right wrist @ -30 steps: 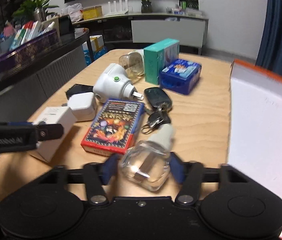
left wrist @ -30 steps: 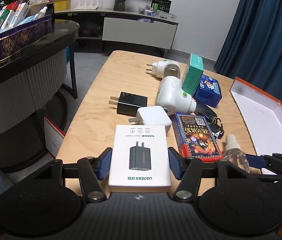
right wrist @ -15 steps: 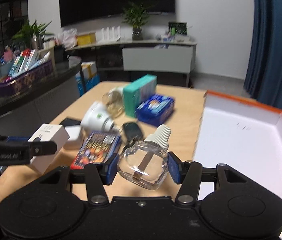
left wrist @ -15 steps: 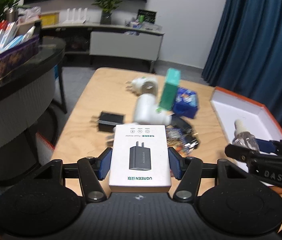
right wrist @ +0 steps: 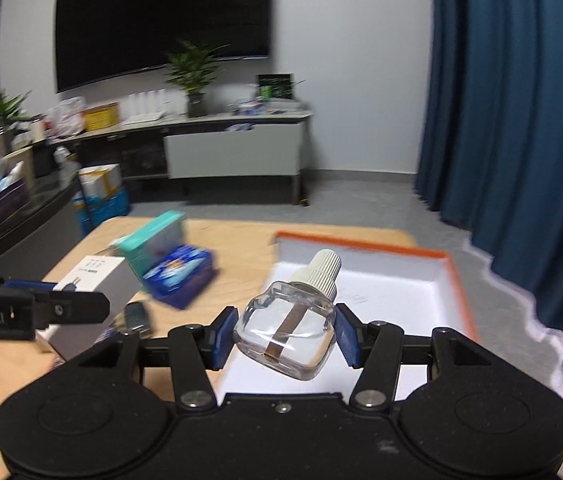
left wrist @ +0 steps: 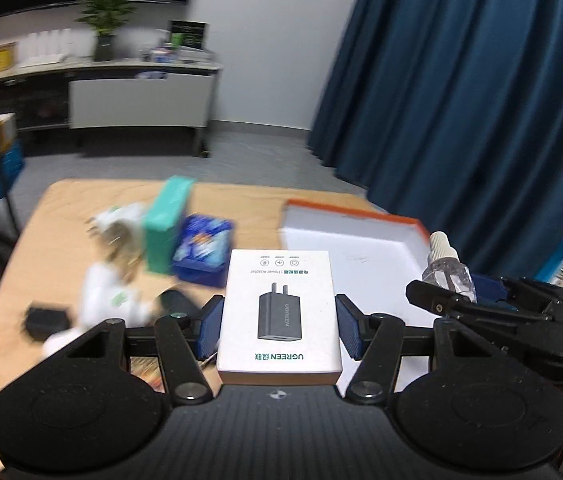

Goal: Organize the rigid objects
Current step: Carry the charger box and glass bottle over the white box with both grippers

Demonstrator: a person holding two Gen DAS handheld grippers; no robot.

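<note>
My left gripper (left wrist: 279,330) is shut on a white charger box (left wrist: 279,312) with a black adapter printed on it, held above the wooden table (left wrist: 61,216). The box also shows in the right wrist view (right wrist: 97,280). My right gripper (right wrist: 285,338) is shut on a clear glass bottle (right wrist: 287,336) with a white ribbed cap, held over the white tray with an orange rim (right wrist: 401,280). The bottle also shows at the right of the left wrist view (left wrist: 445,268), above that tray (left wrist: 345,236).
A teal box (left wrist: 167,228), a blue packet (left wrist: 203,248), white plug units (left wrist: 109,296), a black adapter (left wrist: 47,318) and a key fob (right wrist: 137,316) lie on the table's left half. A blue curtain (right wrist: 521,100) hangs on the right. A dark counter (right wrist: 9,220) stands on the left.
Both grippers have lifted their objects off the table and swung right toward the white tray. The bottle now hangs over the tray.
</note>
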